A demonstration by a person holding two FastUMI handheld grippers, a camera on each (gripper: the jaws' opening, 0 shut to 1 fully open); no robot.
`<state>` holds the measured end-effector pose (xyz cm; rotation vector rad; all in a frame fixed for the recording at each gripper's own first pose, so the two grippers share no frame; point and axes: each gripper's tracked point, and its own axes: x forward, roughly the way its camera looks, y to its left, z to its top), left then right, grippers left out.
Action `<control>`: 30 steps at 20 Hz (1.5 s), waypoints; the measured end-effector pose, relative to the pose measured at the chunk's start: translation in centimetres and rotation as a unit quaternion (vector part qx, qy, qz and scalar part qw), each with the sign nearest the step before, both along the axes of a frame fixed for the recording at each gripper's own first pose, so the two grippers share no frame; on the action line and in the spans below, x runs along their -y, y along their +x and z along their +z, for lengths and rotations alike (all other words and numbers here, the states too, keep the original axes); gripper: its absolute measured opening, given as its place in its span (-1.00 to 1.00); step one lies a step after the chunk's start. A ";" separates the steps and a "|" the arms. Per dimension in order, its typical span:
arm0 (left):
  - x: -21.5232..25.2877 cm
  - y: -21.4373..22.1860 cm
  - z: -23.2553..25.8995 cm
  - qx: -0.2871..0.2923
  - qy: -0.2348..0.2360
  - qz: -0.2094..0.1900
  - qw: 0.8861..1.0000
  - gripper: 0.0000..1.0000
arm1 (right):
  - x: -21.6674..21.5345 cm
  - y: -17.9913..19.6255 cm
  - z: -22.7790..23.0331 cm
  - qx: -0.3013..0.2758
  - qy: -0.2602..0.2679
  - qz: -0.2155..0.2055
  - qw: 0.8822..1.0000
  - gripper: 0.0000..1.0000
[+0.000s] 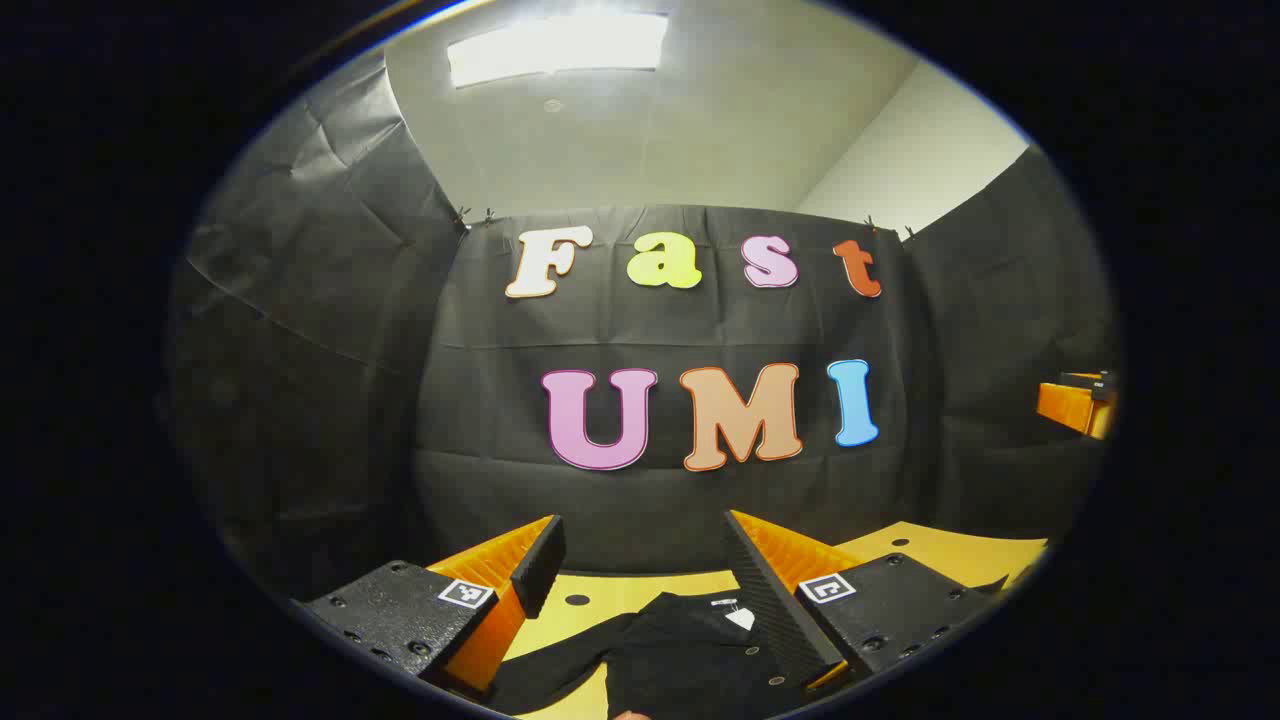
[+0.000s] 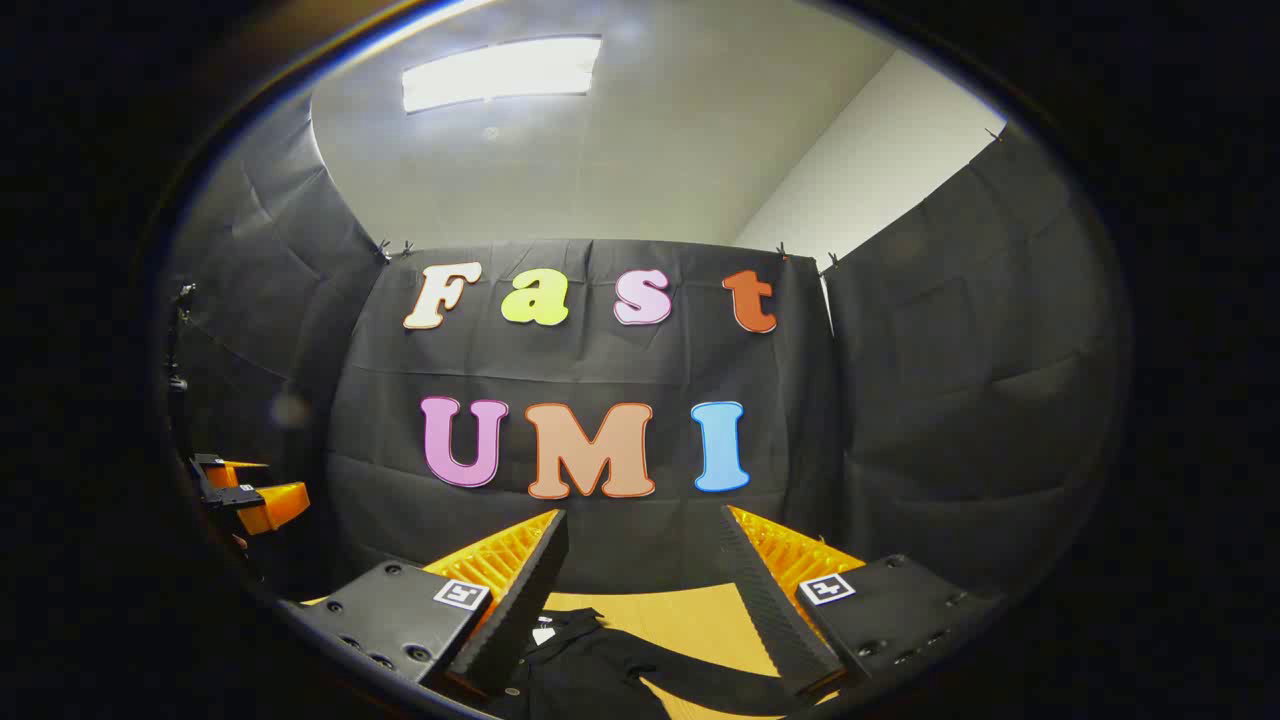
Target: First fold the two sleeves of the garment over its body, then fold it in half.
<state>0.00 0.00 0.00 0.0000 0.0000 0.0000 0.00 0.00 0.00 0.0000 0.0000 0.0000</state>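
Black garment lies flat on the yellow-tan table, low in the left gripper view, collar end away from the camera with a small white tag at the neck. One sleeve runs out to the left on the tabletop, not folded over the body. In the right gripper view the same garment sits at bottom centre, and a long sleeve stretches right across the table, also unfolded.

Left gripper: fingers spread wide, nothing between them, held above the garment; hard to say whether the right-hand finger touches the cloth, since the bottom of the view is cut off. Right gripper: fingers equally wide apart, gripping nothing, hovering over the collar and sleeve area.

Each view catches the other gripper far off at the side edge: at the right in the left gripper view, at the left in the right gripper view.

No containers in sight. Ceiling light panel overhead.
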 end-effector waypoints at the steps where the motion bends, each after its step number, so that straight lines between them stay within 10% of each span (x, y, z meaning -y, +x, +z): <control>1: 0.0 -0.1 0.0 0.000 0.000 -0.001 1.000 0.97 | 0.0 -0.1 -0.1 -0.002 0.001 -0.001 1.000 0.87; 30: -1.1 -1.4 0.0 0.000 0.001 0.015 1.000 0.97 | 1.6 0.1 -0.7 -0.006 0.008 -0.010 1.000 0.93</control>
